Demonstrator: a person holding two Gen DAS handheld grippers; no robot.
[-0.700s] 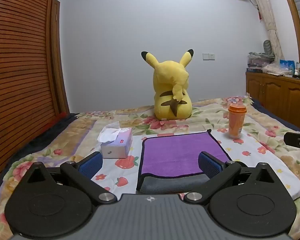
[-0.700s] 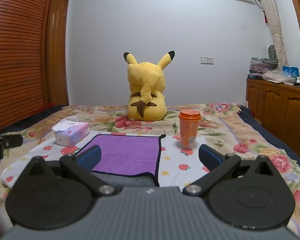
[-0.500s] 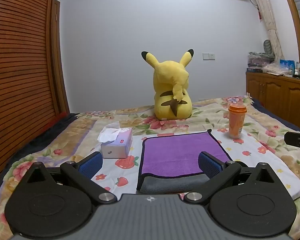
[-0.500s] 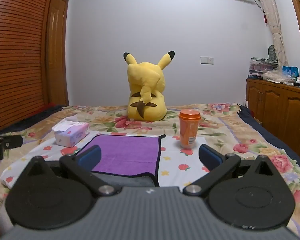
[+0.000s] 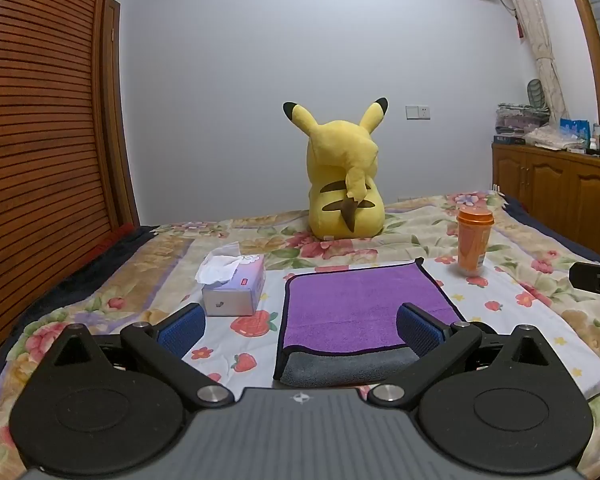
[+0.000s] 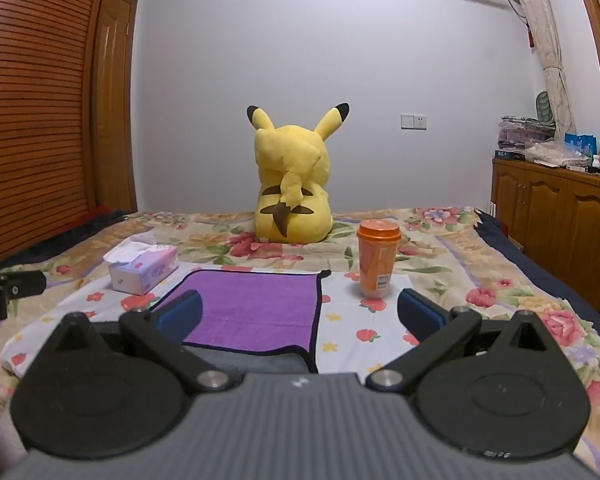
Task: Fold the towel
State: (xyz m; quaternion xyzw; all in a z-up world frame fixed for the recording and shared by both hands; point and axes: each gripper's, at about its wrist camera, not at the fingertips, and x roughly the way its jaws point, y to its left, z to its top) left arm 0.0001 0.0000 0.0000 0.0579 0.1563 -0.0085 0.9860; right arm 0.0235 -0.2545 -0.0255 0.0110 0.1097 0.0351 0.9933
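Observation:
A purple towel (image 5: 356, 304) with a dark hem lies folded on a white strawberry-print cloth on the bed; its grey underside shows along the near edge. It also shows in the right wrist view (image 6: 256, 304). My left gripper (image 5: 300, 326) is open and empty, held just in front of the towel's near edge, its blue pads on either side of the left half. My right gripper (image 6: 300, 314) is open and empty, in front of the towel's near right corner.
A tissue box (image 5: 236, 286) sits left of the towel. An orange cup (image 5: 474, 246) stands to its right. A yellow plush toy (image 5: 344, 184) sits behind. A wooden cabinet (image 5: 560, 196) is at the right, a slatted wooden wall at the left.

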